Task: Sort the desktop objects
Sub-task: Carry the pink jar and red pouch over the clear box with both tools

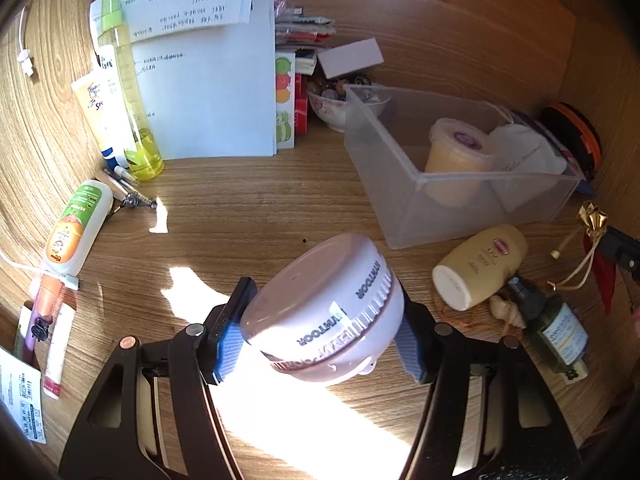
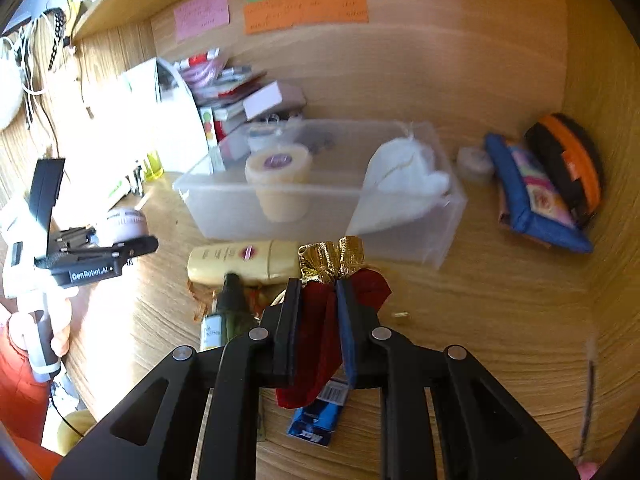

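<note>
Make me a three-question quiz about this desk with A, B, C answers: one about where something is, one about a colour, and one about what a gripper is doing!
1. Where is the yellow tub with the purple sticker?
A. Inside the clear plastic box
B. On the stack of papers
C. Between the left gripper's fingers

2. What colour is the cloth pouch pinched by the right gripper?
A. Green
B. Dark red with a gold top
C. White

3. What is the left gripper doing?
A. Hanging open with nothing in it
B. Pressing on the desk
C. Holding the round white jar

Answers: 1 A, the tub stands within the box walls. 2 B, red fabric shows between the fingers, gold frill above. 3 C, both blue pads press the jar's sides.
</note>
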Available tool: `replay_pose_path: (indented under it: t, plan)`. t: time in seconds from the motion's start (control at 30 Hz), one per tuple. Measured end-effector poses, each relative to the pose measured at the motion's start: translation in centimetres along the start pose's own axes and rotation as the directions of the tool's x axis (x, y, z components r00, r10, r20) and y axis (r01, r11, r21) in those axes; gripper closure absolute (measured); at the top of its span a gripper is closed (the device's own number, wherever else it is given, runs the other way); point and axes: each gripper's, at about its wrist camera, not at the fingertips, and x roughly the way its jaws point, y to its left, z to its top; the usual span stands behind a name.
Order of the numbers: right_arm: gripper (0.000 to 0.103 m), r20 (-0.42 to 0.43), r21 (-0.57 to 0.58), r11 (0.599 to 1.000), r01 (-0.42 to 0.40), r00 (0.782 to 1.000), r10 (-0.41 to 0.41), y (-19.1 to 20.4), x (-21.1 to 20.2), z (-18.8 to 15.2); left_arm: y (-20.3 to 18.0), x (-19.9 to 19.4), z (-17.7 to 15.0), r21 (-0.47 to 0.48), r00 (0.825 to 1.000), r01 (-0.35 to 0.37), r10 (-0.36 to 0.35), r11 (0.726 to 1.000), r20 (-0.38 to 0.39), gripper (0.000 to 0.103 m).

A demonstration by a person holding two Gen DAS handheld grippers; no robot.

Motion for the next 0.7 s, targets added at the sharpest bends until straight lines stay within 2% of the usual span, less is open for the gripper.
replay_pose_path:
  t: [0.37, 0.7]
  plan:
    - [0.088, 0.068, -0.023, 0.999, 0.032, 0.997, -0.030, 0.1, -2.0, 1.7, -1.7, -3.9, 1.9, 0.060, 0.994, -0.029, 0.023, 0.998, 0.106, 0.039]
    - [0.088, 0.119, -0.044, 0.998, 0.036, 0.992, -0.031, -0.1, -2.9, 3.9, -3.5, -5.3, 4.4, 0.101, 0.986, -0.023, 0.006, 0.995, 0.166, 0.039]
